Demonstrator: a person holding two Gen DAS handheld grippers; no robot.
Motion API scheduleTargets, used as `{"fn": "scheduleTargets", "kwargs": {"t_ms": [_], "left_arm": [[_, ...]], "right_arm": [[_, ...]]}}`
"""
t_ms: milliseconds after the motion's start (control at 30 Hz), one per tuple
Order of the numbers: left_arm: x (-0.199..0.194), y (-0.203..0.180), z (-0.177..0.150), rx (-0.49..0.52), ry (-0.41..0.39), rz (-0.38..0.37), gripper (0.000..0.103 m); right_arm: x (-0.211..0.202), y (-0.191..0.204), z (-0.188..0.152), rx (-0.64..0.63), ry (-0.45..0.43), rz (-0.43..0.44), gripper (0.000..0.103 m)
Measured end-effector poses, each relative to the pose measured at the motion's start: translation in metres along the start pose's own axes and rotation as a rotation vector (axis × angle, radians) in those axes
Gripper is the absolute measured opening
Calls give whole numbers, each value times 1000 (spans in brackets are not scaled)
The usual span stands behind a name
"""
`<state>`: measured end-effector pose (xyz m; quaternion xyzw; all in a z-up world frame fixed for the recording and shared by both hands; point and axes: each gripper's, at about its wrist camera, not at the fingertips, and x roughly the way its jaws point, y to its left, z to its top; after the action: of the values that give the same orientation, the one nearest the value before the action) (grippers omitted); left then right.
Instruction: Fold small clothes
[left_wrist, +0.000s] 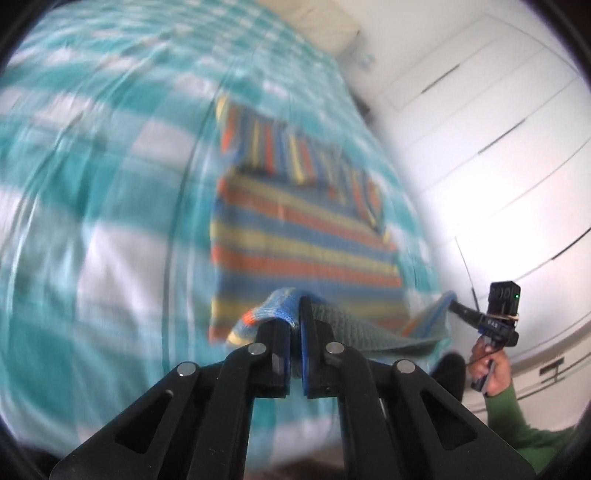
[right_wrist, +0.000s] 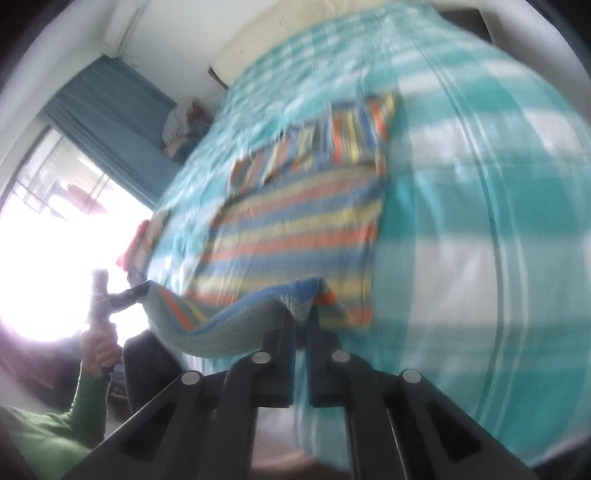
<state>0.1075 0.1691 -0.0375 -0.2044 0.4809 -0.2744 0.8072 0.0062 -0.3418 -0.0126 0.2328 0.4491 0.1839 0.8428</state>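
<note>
Jaws of the left gripper (left_wrist: 295, 314) pinch one near corner of the striped knit garment (left_wrist: 295, 236); the right gripper (right_wrist: 303, 317) clamps the other corner, so the near hem hangs lifted between them while the rest lies flat on the bed. Motion blur smears both views, so the stripes and the folded sleeves at the far end are hard to make out. A teal-and-white checked bedspread (left_wrist: 92, 184) covers the bed. White wardrobe doors (left_wrist: 498, 129) stand on one side, a bright window (right_wrist: 55, 240) with a blue curtain (right_wrist: 110, 122) on the other. No writing is legible.
</note>
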Motion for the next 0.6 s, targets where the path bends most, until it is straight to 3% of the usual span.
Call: {"fn": "scheduleTargets", "kwargs": {"t_ms": [167,333,433,533,600], "left_arm": [[54,6,93,-7,-69,26,2],[128,41,179,-99,-29,80,2],[178,58,210,-138,24,89,3],[198,83,233,-254,9,143,15],[189,95,238,-340,-58,108,40]], "right_arm": [[37,-22,96,4,-112,-43,4],[89,-67,180,82,-128,-92,4],[124,-100,216,175,-111,-87,4],[148,-131,237,283,-178,-46,14],[147,-148,241,364,-263,-31,34]]}}
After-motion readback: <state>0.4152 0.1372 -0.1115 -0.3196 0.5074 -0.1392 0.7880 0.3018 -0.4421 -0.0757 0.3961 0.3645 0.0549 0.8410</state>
